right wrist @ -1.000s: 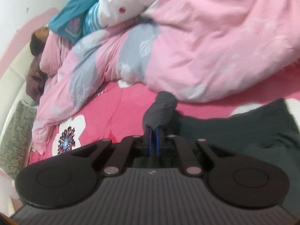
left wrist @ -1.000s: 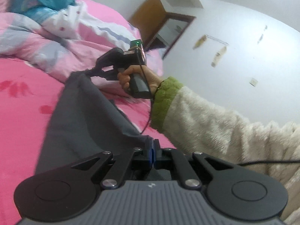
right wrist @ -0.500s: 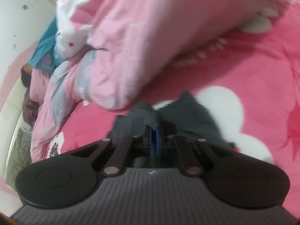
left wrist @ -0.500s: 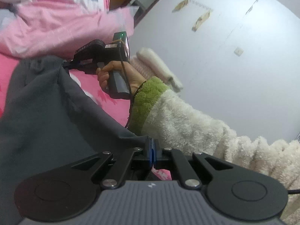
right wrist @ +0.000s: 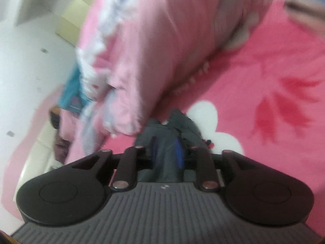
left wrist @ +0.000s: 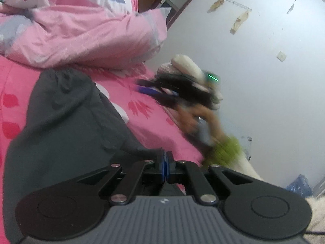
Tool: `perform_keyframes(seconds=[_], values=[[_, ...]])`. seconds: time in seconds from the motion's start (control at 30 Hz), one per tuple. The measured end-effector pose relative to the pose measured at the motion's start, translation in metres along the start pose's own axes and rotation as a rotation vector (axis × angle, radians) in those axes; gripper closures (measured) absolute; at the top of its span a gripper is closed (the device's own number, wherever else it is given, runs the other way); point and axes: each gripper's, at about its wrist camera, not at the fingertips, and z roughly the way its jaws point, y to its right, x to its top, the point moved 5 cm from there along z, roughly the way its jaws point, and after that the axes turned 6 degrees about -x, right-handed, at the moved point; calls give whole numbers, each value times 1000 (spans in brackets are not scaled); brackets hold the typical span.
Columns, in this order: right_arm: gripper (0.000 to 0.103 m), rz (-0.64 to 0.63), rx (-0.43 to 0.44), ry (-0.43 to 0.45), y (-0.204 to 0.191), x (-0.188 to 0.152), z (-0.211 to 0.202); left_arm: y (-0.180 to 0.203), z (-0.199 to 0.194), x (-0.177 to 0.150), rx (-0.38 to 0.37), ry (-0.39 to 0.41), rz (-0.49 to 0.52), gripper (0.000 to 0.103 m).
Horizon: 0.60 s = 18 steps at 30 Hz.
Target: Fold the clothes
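One dark grey garment (left wrist: 67, 122) is what's in play, spread on the pink flowered bed (left wrist: 142, 109). In the left wrist view it runs long from the near corner up toward the pink duvet (left wrist: 85, 36), and its far end is bunched up right at the duvet's foot. Its right edge slants across the sheet, with an open strip of bed between that edge and the side of the mattress.

Left gripper (left wrist: 165, 163) has its fingers pressed together on the near edge of the cloth, blue pads touching with just fabric between them.

Right gripper (right wrist: 166, 152) is the opposite: fingers spread apart, grey fabric (right wrist: 166, 142) showing in the gap, nothing pinched. From the left camera it's a blurry black shape (left wrist: 174, 89) over the bed edge, off to the right of the garment, with a green light on top and the person's hand (left wrist: 193, 120) under it.

Beyond the bed on that side is a white wall (left wrist: 264, 81). Right wrist view is pretty smeared, but there's bare sheet to the right of the cloth and the duvet looms close on the left.
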Motion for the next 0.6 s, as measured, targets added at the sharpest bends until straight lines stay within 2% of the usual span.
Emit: perform_keyframes(seconds=[0.1, 0.23, 0.37, 0.4, 0.5, 0.6], values=[[75, -30, 45, 115, -6, -19, -93, 5, 4, 9, 4, 0, 7, 101], [73, -109, 69, 225, -20, -46, -206, 17, 18, 17, -2, -24, 14, 100], [59, -185, 96, 300, -37, -78, -300, 42, 30, 7, -9, -81, 25, 100], [58, -198, 103, 316, -40, -87, -320, 46, 39, 6, -10, -100, 29, 100], [56, -178, 117, 333, -37, -113, -349, 52, 64, -8, -9, -156, 35, 100], [56, -102, 94, 303, -15, -144, -348, 55, 91, -23, 6, -216, 47, 100]])
